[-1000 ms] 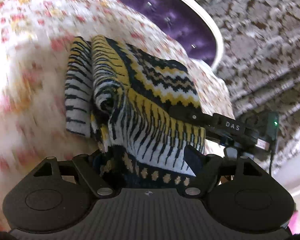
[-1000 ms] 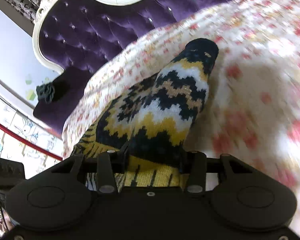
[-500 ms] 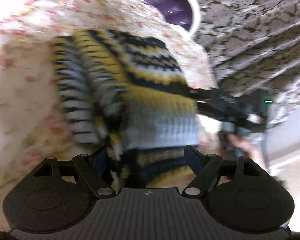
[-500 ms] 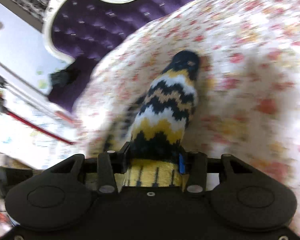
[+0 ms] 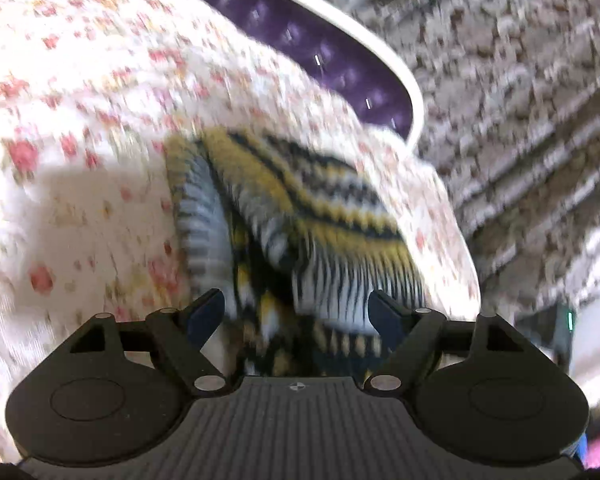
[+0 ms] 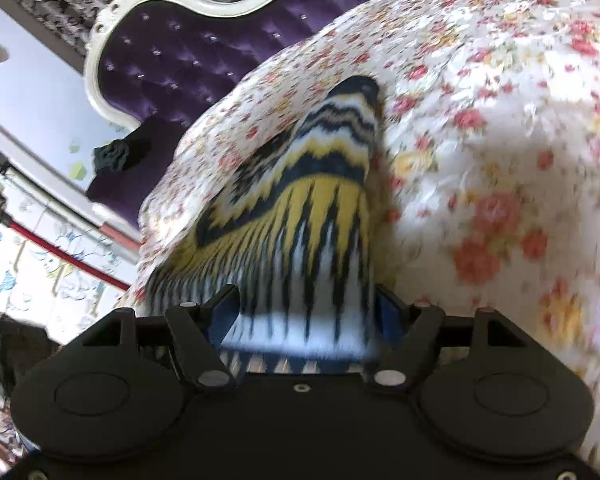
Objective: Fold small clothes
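A small knitted garment [image 5: 300, 216] with yellow, black and white zigzag stripes lies folded on a floral bedspread [image 5: 100, 100]. My left gripper [image 5: 296, 312] has its jaws spread wide, with the garment's edge lying loosely between them. In the right wrist view the same garment [image 6: 308, 200] stretches away from me. My right gripper [image 6: 306, 312] also has its jaws spread wide around the striped hem, not pinching it. The view is blurred by motion.
A purple tufted headboard with a white frame [image 5: 340, 40] stands behind the bed, also in the right wrist view [image 6: 172, 52]. Patterned grey wallpaper [image 5: 520, 80] is to the right. The bed's edge [image 6: 148, 248] drops off at the left.
Both grippers were shut on the garment and have opened. The garment has been laid down folded on the bedspread. The other gripper has left the left wrist view.
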`<action>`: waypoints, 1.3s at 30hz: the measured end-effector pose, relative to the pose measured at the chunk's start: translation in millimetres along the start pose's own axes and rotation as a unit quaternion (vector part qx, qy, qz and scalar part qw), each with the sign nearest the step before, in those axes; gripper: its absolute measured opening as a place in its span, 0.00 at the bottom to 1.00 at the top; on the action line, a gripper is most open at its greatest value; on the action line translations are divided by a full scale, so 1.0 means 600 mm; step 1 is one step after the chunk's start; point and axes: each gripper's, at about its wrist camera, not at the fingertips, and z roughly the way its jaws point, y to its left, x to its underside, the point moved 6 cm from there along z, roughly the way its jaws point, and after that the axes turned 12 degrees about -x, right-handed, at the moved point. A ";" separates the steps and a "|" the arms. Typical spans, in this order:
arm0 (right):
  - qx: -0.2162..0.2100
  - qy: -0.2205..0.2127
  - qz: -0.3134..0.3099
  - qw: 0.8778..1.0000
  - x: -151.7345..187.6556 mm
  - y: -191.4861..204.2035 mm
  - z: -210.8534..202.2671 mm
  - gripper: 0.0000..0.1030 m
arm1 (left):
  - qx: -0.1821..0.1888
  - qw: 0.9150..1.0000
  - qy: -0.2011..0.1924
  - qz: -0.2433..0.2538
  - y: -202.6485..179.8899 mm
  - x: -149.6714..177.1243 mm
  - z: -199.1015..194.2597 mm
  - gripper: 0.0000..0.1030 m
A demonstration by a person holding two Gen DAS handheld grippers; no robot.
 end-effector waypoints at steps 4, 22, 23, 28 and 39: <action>-0.004 0.001 -0.012 1.000 0.021 0.011 -0.001 0.73 | -0.034 0.999 -0.027 0.004 -0.017 -0.037 0.021 0.76; 0.139 -0.009 -0.176 0.974 0.024 0.100 -0.035 0.93 | -0.168 0.980 -0.048 0.095 0.007 -0.007 0.040 0.77; 0.156 -0.029 -0.196 0.968 0.013 0.110 -0.038 1.00 | -0.169 0.980 -0.047 0.097 0.006 -0.007 0.039 0.77; 0.235 -0.065 -0.232 0.942 -0.033 0.106 0.007 1.00 | -0.177 0.977 -0.050 0.107 0.005 -0.009 0.042 0.81; 0.307 -0.037 -0.216 0.926 -0.046 0.030 0.094 0.99 | -0.201 0.968 -0.053 0.139 -0.002 -0.012 0.044 0.86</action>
